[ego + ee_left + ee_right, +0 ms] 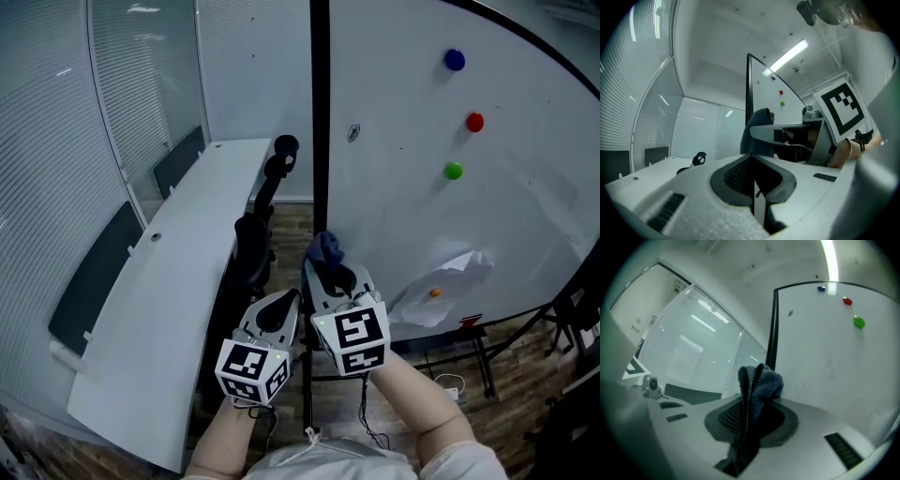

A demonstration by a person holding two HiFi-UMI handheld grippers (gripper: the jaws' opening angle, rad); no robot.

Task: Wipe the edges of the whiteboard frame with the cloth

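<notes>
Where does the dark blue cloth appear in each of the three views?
Head view: the cloth at centre, in the right gripper.
Left gripper view: centre, just right of the black frame edge.
Right gripper view: centre, between the jaws.
Shared landmark: the green magnet.

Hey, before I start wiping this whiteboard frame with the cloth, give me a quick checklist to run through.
1. Cloth clamped in right gripper: ok, jaws shut on it.
2. Cloth sticks out past the jaws: ok, a bunched wad leads.
3. Left gripper empty: ok, jaws together on nothing.
4. Cloth touching whiteboard frame: cannot tell; it sits close by the black left edge.
5. Blue magnet, red magnet, green magnet away from that edge: ok.
</notes>
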